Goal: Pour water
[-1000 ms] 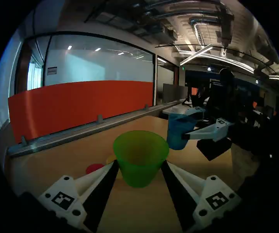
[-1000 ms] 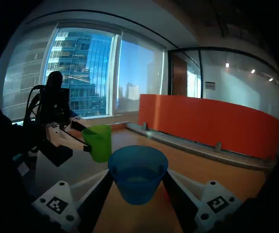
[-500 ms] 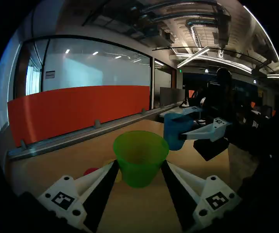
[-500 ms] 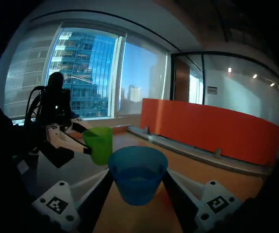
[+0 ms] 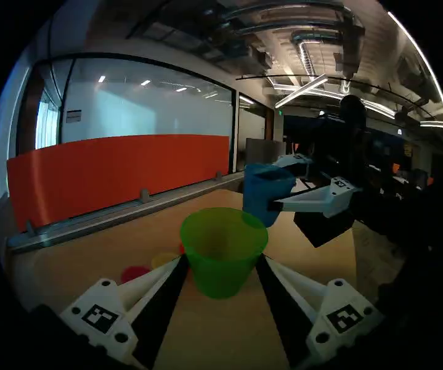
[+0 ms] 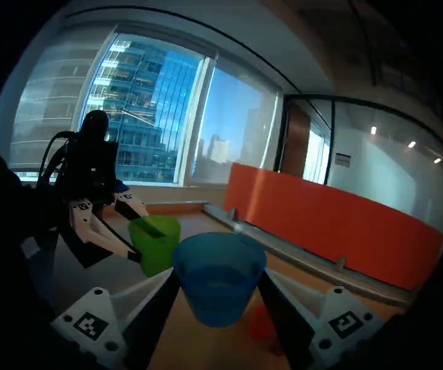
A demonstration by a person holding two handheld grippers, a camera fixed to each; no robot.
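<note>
Green plastic sits clamped in the left gripper (image 5: 222, 260), its two fingers pressing the tapered wall of an apparently empty green cup (image 5: 223, 243) held upright above a wooden table (image 5: 98, 246). The right gripper (image 6: 219, 291) is closed the same way on a blue cup (image 6: 219, 274), upright and part full of water, carried near the green one with the rims close but apart. Both cups look light, thin-walled and smooth, and would likely flex under a hard squeeze. The mid-wall hold below the rim seems the safe one, and the water may slosh on tilting. A red disc (image 5: 134, 272) and a yellow disc (image 5: 162, 259) lie on the table below, an orange partition (image 5: 116, 169) runs behind, and nothing stands between the cups.
</note>
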